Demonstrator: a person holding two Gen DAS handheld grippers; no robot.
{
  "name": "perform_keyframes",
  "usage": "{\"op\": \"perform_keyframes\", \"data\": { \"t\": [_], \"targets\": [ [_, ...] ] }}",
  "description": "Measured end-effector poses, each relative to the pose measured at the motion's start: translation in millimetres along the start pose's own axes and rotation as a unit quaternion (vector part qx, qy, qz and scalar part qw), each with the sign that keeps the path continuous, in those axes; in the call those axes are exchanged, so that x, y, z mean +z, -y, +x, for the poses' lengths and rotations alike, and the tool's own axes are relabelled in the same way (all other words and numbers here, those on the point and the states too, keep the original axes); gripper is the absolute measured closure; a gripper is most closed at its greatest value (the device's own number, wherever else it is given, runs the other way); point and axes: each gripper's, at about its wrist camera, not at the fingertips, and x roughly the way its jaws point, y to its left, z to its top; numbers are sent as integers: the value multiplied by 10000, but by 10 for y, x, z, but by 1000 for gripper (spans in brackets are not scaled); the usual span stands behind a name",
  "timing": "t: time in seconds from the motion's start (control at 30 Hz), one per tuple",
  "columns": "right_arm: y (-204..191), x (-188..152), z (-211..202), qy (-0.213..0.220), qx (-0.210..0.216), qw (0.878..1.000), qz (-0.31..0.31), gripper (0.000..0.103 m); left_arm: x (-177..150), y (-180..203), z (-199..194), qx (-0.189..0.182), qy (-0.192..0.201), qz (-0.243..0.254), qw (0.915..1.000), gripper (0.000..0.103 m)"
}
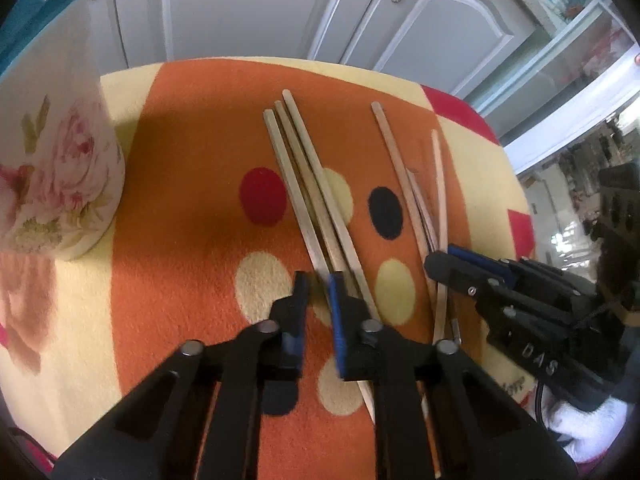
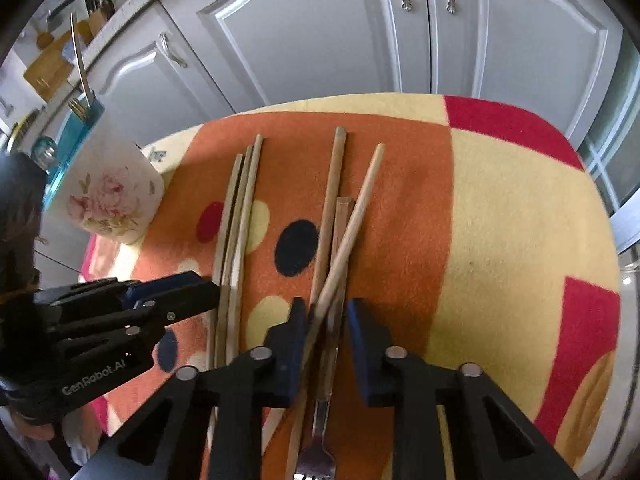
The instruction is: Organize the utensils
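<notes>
Most of the job looks undone to me. A bundle of three chopsticks (image 1: pixel 304 184) lies side by side on the cloth (image 1: pixel 180 208), and a second, looser group (image 2: pixel 340 232) lies to its right: crossed chopsticks with a wooden-handled fork (image 2: pixel 318 452) among them, its tines pointing back toward me.

My left gripper (image 1: pixel 318 292) sits low over the near ends of the three-stick bundle, its jaws a little apart with one stick running between them; I can't tell whether the pads actually press it, so I'd call it open and closing in rather than holding. My right gripper (image 2: pixel 326 316) hangs over the crossed group with its jaws well apart, straddling the sticks and the fork handle, gripping nothing.

The flowered holder (image 2: pixel 116 200) stands upright at the left edge of the cloth, well apart from both groups. A fork (image 2: pixel 80 76) and what may be chopstick tips stick up at a blue container (image 2: pixel 80 128) behind it, so perhaps a small part is done. Everything on the cloth still has to be gathered and stowed.
</notes>
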Motion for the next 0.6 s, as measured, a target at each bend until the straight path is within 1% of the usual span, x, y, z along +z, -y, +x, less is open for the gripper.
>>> {"op": "perform_keyframes", "data": {
  "t": [0.07,0.13,0.23,0.3,0.37,0.43,0.5,0.6],
  "targets": [
    [60,-33,-40,10,75,9999,121,90,-81,-92,-9,66,-140,-42,9999,103],
    [82,-84,-80,-15,122,9999,121,91,-160,-185,-50,-86,-143,-91,9998,103],
    [95,-189,-125,-125,169,9998,16,92,-247,-225,-116,-81,-195,-62,9998,103],
    [120,-250,-157,-162,252,9995,49,92,-255,-222,-151,-319,-174,-112,9993,103],
    [123,-277,-180,-175,242,9995,66,92,-245,-219,-199,-536,-90,-281,9981,103],
    [124,-295,-218,-142,230,9996,76,92,-206,-173,-225,-695,24,-323,9971,103],
    [116,-301,-258,-107,279,9995,105,92,-152,-113,-214,-601,80,-286,9978,102],
    [99,-307,-278,-141,249,9995,113,92,-85,-55,-113,-550,28,-302,9980,102]
  ]
}}
